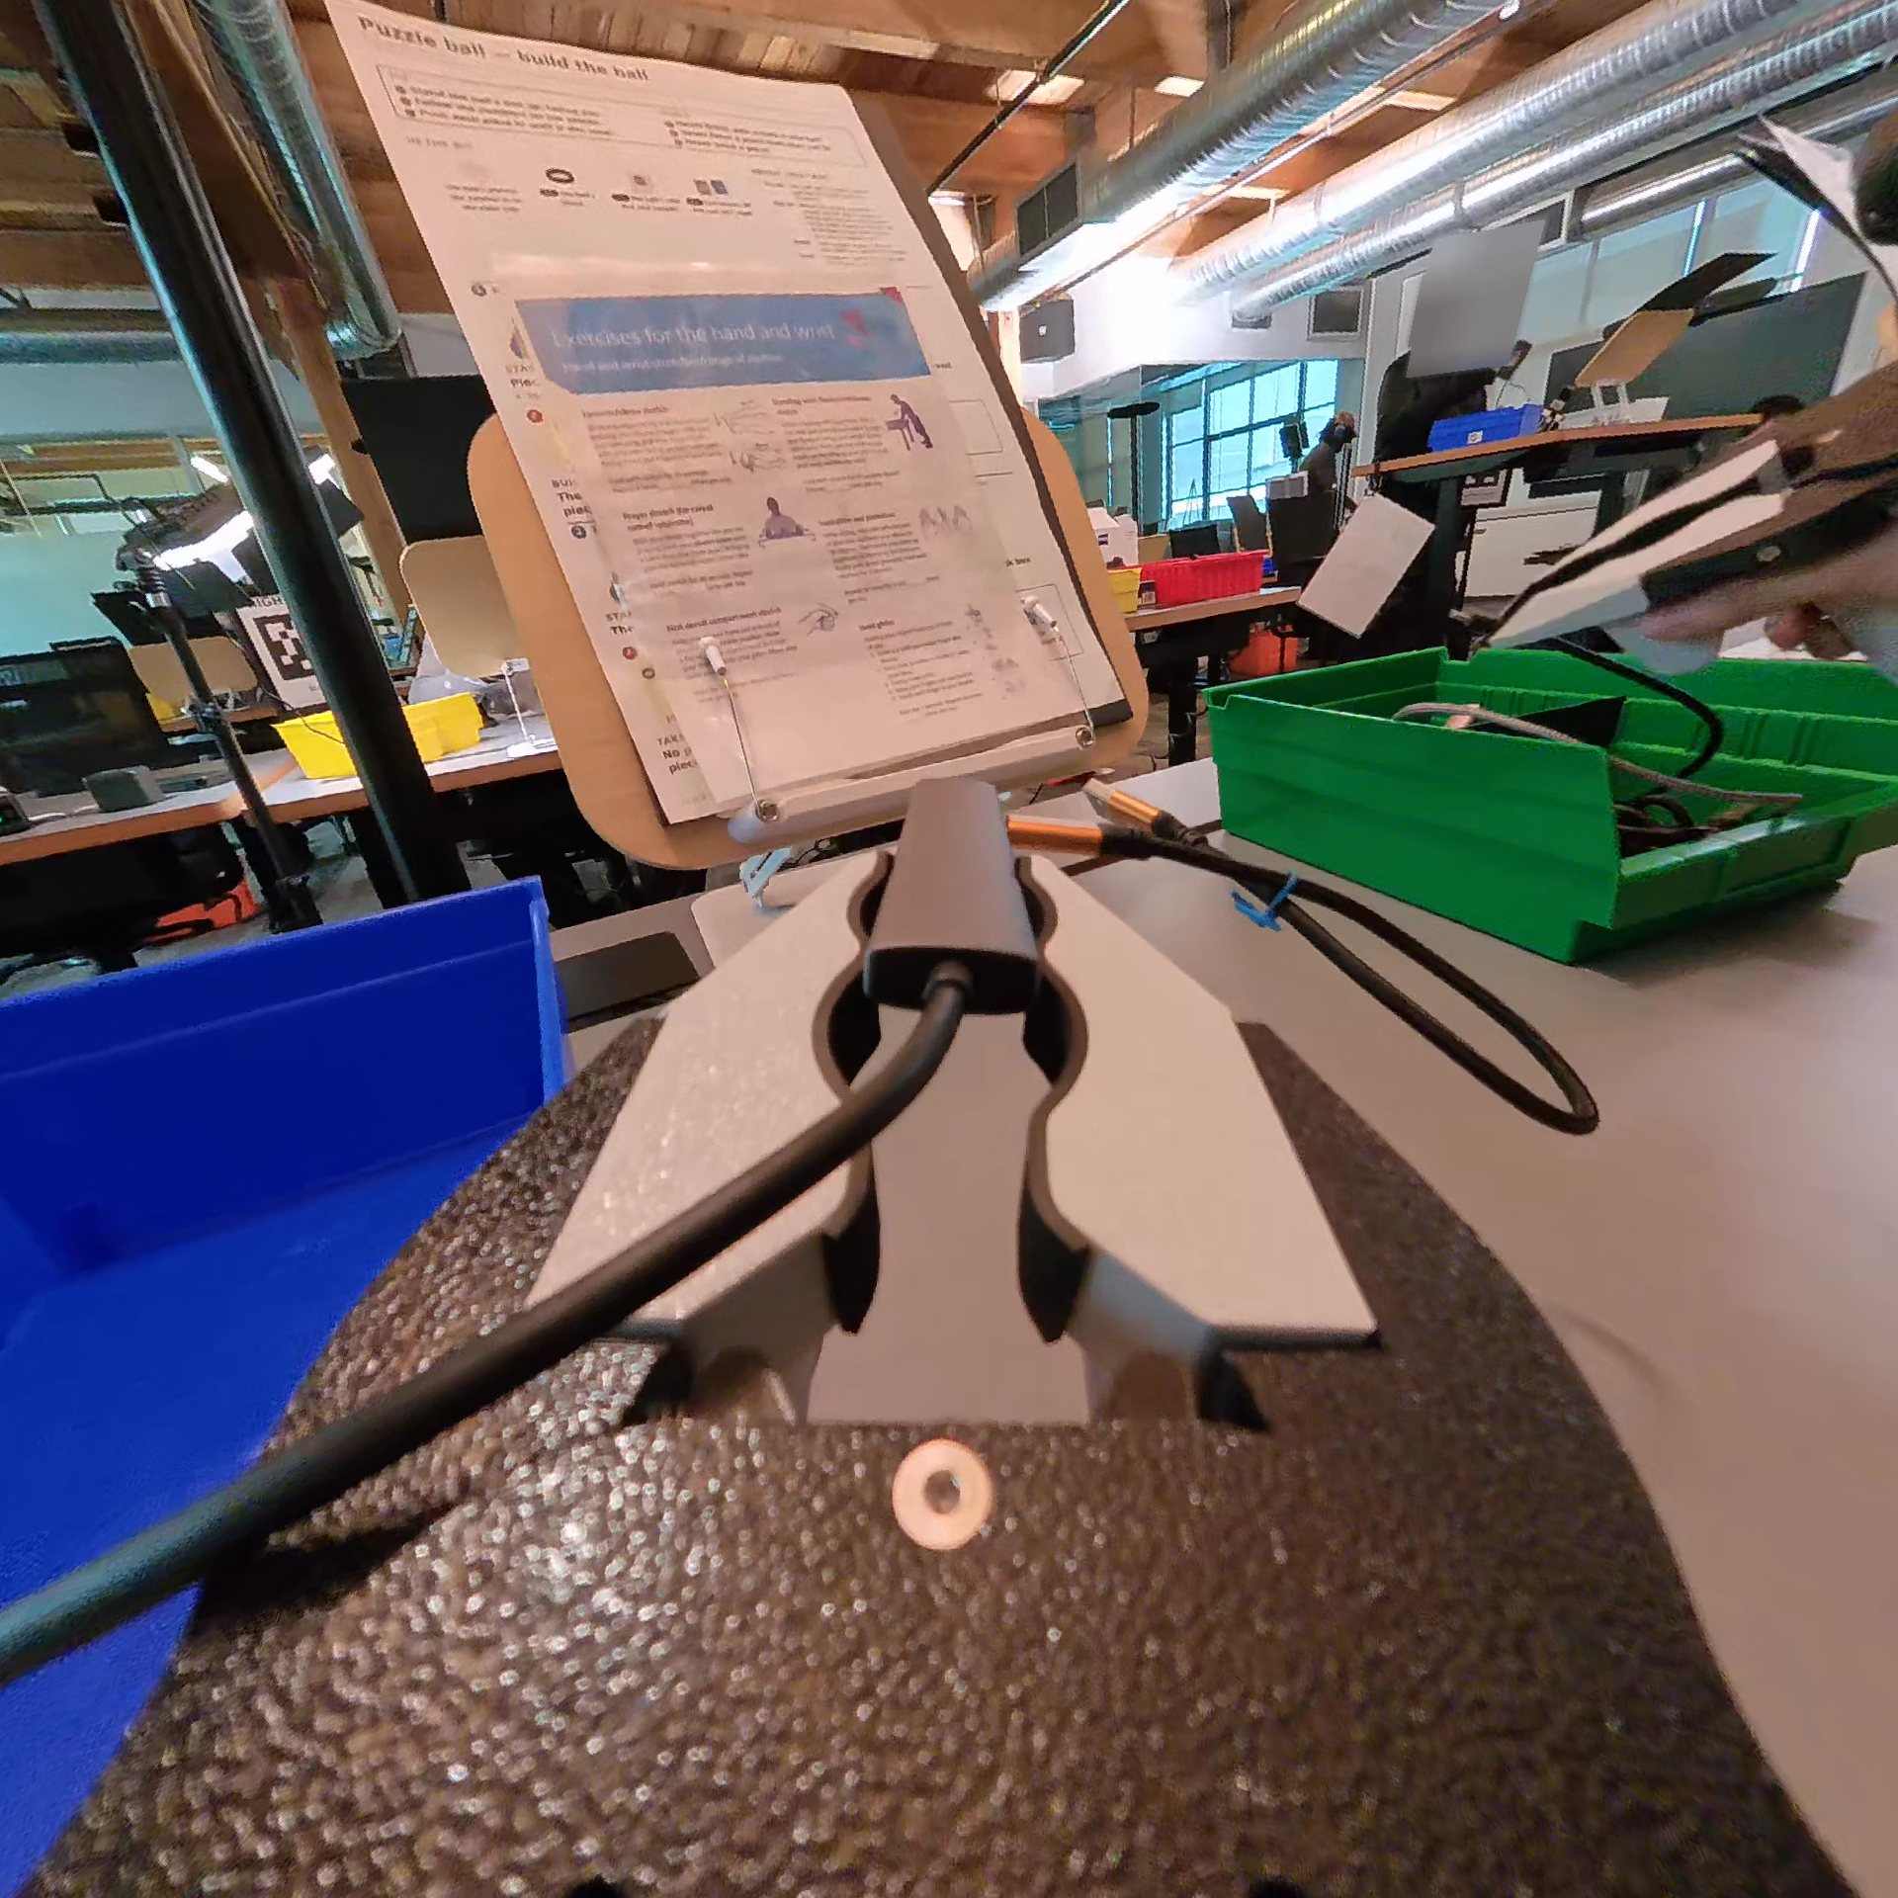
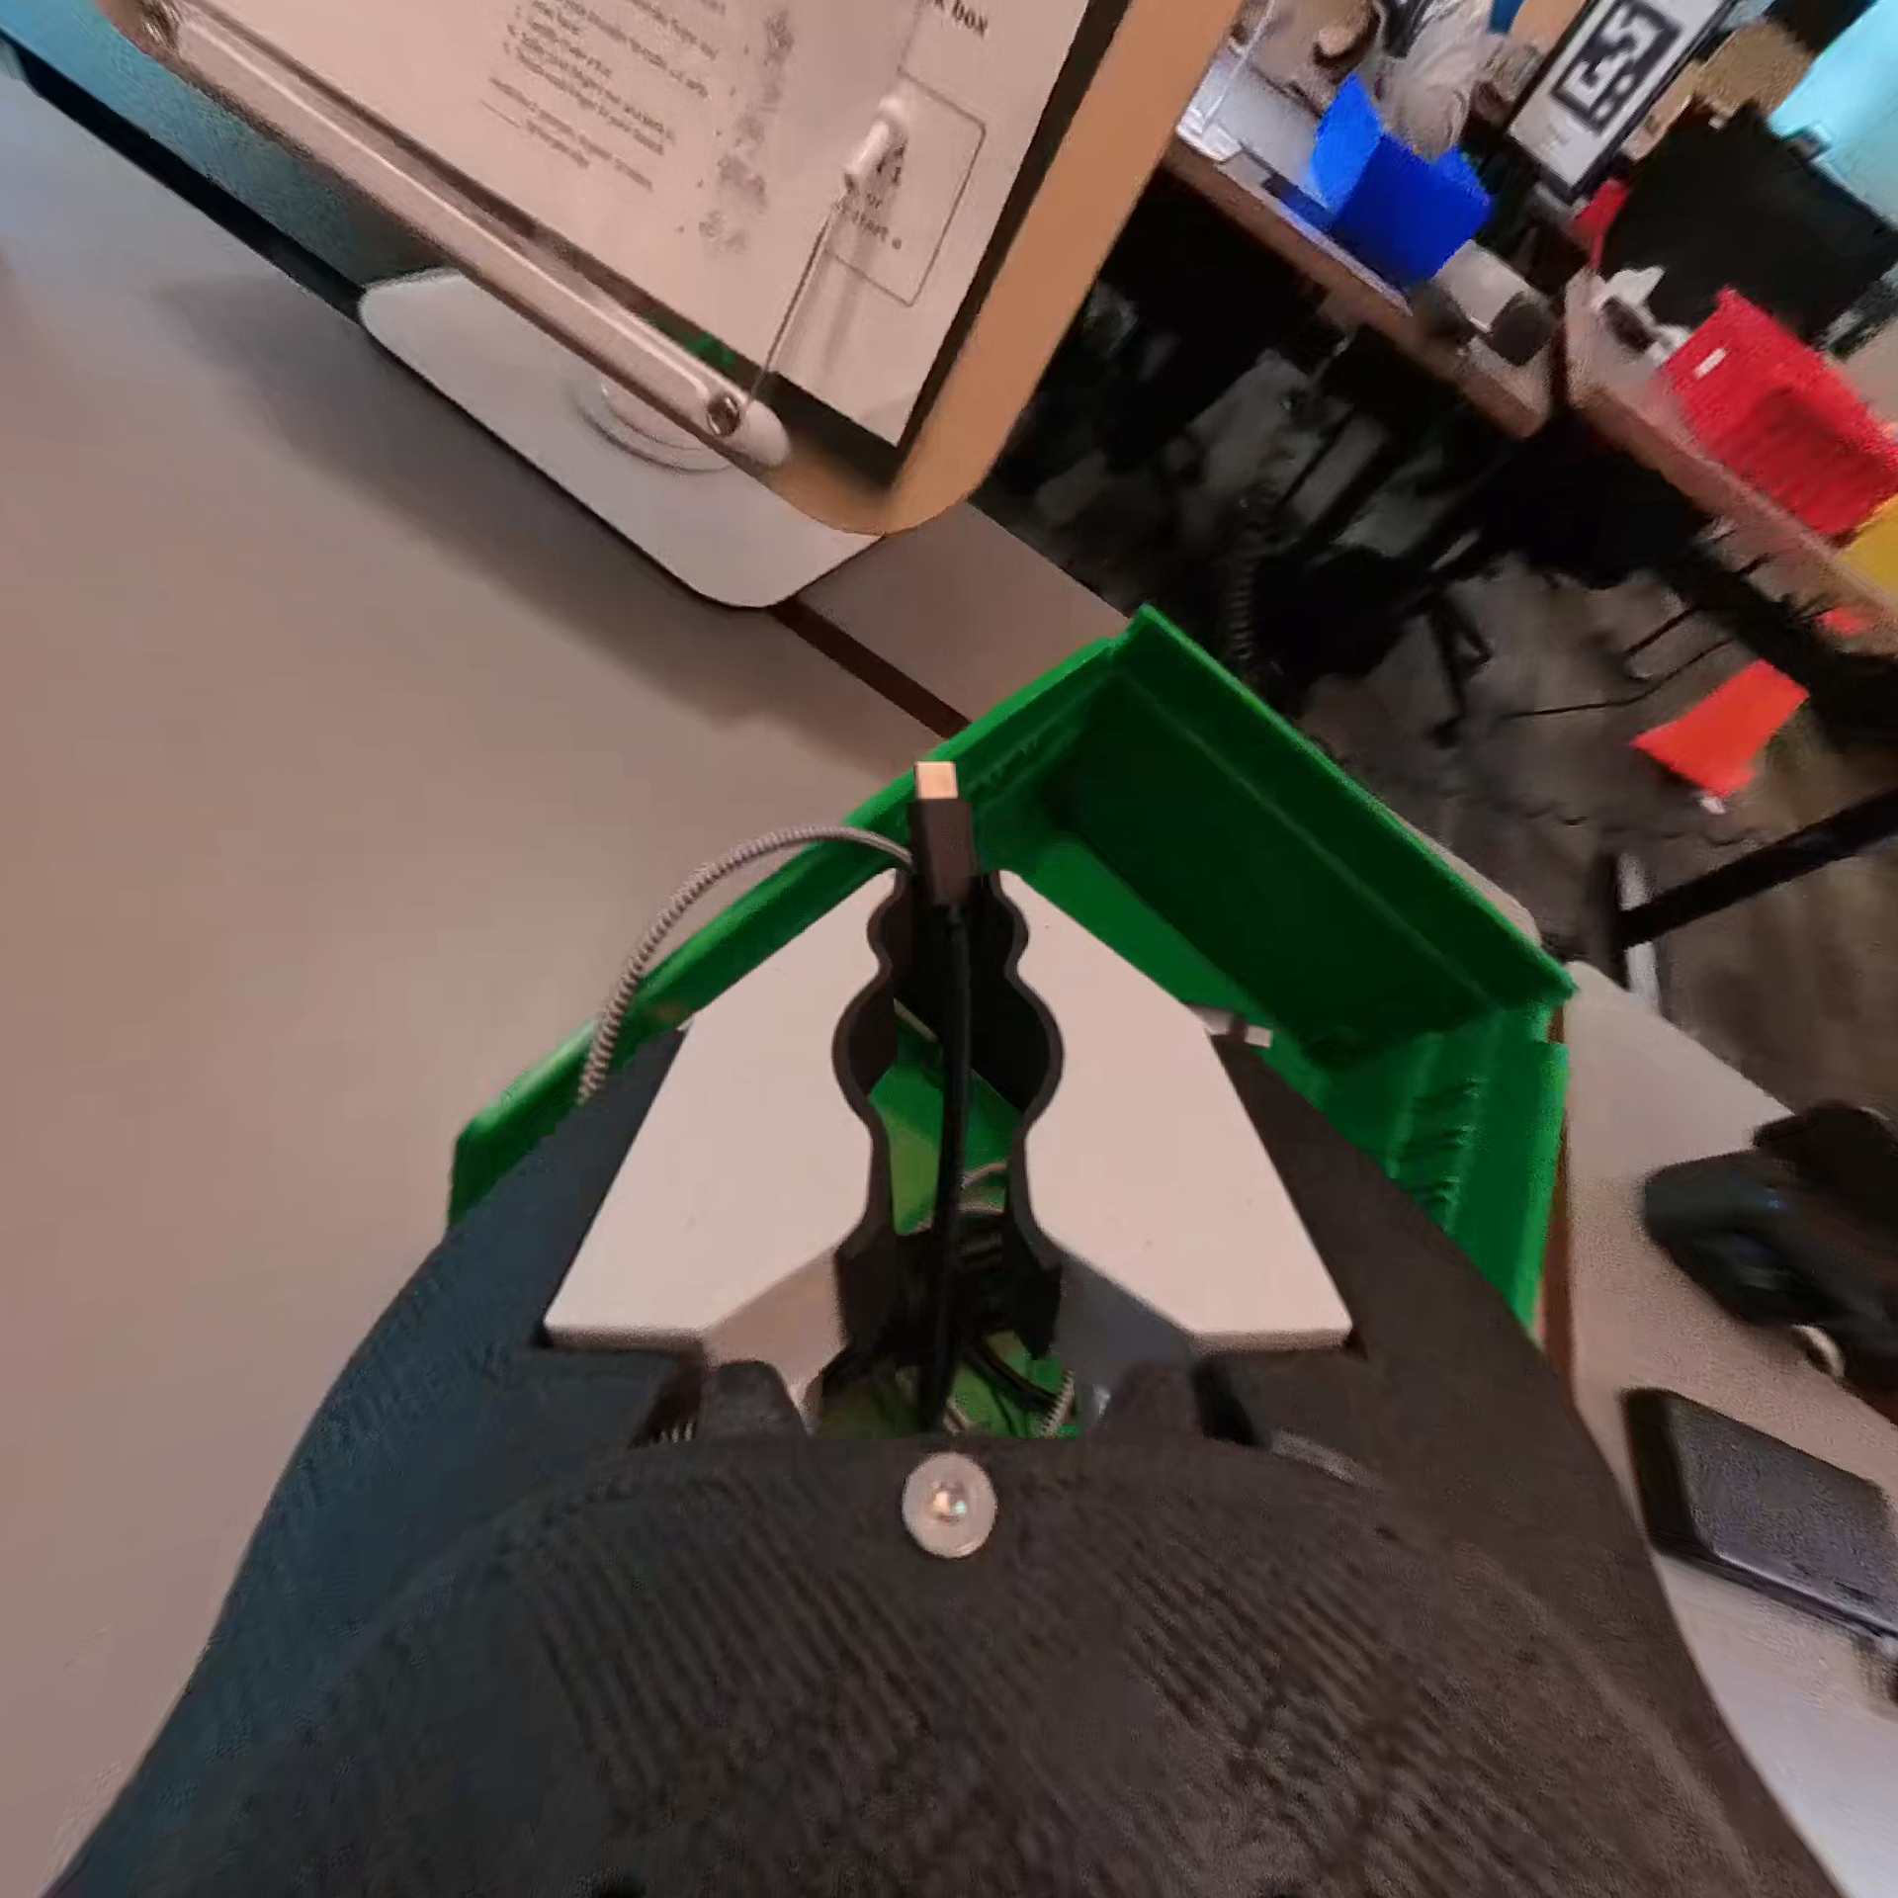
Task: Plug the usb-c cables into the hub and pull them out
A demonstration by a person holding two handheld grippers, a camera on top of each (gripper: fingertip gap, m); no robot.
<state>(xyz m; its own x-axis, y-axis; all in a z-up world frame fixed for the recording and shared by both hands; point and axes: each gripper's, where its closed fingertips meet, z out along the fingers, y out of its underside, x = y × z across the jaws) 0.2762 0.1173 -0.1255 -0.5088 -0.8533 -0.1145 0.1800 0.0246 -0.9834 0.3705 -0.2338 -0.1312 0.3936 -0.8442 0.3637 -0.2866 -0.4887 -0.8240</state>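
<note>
My left gripper (image 1: 950,904) is shut on a grey USB hub (image 1: 950,873), held above the table with its own black lead trailing back to the left. A black cable with an orange-copper plug (image 1: 1058,834) is plugged into the hub's right side and loops over the table. My right gripper (image 2: 940,894) is shut on a black USB-C cable (image 2: 937,832), its silver tip pointing forward above the green bin (image 2: 1232,822). The right gripper also shows in the left wrist view (image 1: 1643,575), above that bin. A braided grey cable (image 2: 657,924) arches out of the bin.
A blue bin (image 1: 257,1078) stands left of the hub. The green bin (image 1: 1489,811) at the right holds several cables. A wooden document stand (image 1: 781,514) with papers stands at the table's far edge. A dark flat device (image 2: 1767,1510) lies at the right. There is about 35 cm between the tips of the two grippers.
</note>
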